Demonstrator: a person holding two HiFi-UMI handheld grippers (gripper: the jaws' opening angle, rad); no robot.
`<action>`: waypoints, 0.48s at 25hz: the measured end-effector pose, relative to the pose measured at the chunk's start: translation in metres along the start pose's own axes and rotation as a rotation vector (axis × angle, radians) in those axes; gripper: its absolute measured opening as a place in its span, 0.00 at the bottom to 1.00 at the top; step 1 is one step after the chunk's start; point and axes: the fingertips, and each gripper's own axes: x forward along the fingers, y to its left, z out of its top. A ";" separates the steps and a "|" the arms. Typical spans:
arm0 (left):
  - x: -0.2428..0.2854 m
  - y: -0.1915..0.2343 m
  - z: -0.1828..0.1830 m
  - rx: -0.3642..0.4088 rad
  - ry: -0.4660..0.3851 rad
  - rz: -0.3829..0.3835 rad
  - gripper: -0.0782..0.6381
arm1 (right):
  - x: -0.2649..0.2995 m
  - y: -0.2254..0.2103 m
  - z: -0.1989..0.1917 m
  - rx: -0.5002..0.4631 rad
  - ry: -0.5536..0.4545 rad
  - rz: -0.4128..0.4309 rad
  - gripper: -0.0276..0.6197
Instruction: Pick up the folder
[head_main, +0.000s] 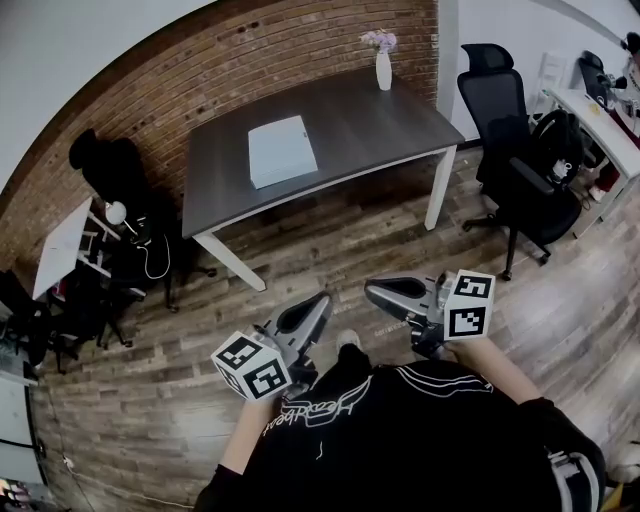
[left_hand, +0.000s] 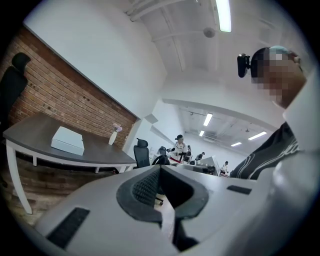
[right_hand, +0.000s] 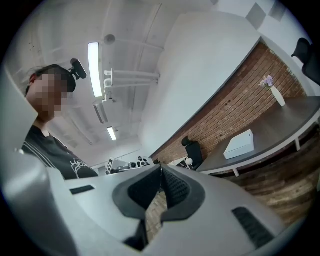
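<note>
The folder (head_main: 281, 150) is a flat white rectangle lying on the dark grey table (head_main: 400, 125) against the brick wall, well ahead of me. It also shows in the left gripper view as the folder (left_hand: 67, 140) at the left, and in the right gripper view as the folder (right_hand: 239, 144) at the right. My left gripper (head_main: 323, 298) and right gripper (head_main: 369, 288) hang side by side over the wooden floor, close to my body and far short of the table. Both are shut with nothing between the jaws, as the left gripper (left_hand: 160, 168) and right gripper (right_hand: 161, 168) show in their own views.
A white vase with flowers (head_main: 384, 66) stands at the table's far right corner. Black office chairs (head_main: 520, 160) sit to the right beside a white desk (head_main: 605, 125). At the left are a small white side desk (head_main: 62, 245) and a dark chair (head_main: 110, 165) with cables.
</note>
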 end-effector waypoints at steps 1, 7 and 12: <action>0.001 0.009 0.000 -0.012 -0.003 0.006 0.12 | 0.004 -0.006 -0.002 -0.002 0.007 -0.005 0.04; 0.018 0.060 0.013 -0.049 0.002 0.008 0.12 | 0.032 -0.050 0.010 0.022 0.020 -0.024 0.04; 0.044 0.125 0.034 -0.089 0.024 0.006 0.12 | 0.066 -0.107 0.030 0.064 0.027 -0.055 0.04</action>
